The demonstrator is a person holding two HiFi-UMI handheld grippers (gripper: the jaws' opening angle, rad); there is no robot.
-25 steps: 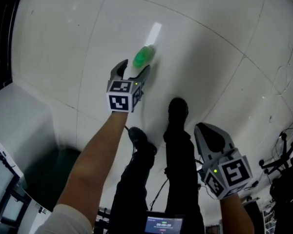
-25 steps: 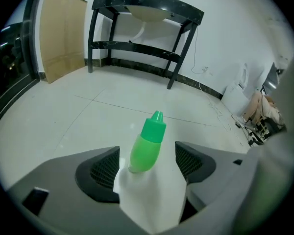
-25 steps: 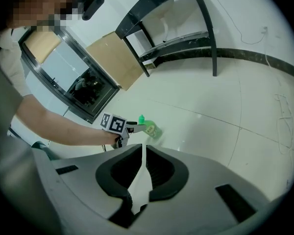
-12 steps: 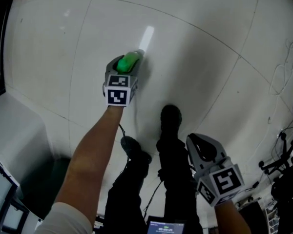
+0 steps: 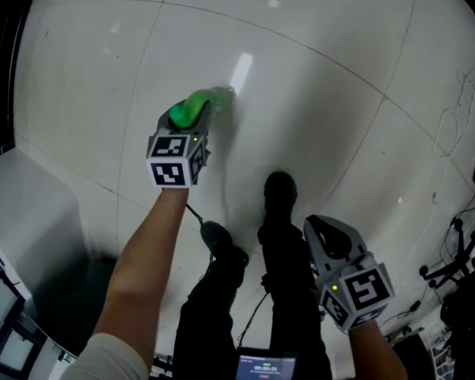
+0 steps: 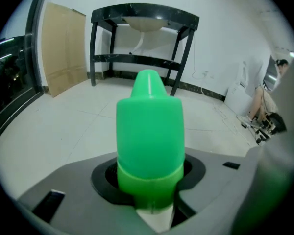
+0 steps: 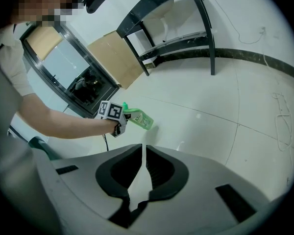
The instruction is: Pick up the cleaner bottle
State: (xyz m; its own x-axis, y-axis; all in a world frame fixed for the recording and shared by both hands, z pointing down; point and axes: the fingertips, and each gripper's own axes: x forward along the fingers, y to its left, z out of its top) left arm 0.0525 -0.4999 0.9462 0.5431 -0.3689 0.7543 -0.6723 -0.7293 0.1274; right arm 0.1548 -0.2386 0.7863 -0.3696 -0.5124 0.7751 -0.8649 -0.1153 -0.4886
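Observation:
The cleaner bottle is pale green with a bright green cap. My left gripper has it by the neck just under the cap, and its jaws are closing with the neck pressed between them. In the right gripper view the bottle hangs tilted above the white floor, sticking out of the left gripper. My right gripper hangs low at the right beside the person's legs. Its jaws meet with nothing between them.
The person's dark legs and shoes stand between the two grippers. A white cabinet sits at the left. Cables lie on the tiles at the right. Ahead stand a black-framed table and a cardboard panel.
The left gripper's wide jaws slid over the bottle and closed round its neck. It then drew back to the left with the bottle. The right gripper kept still.

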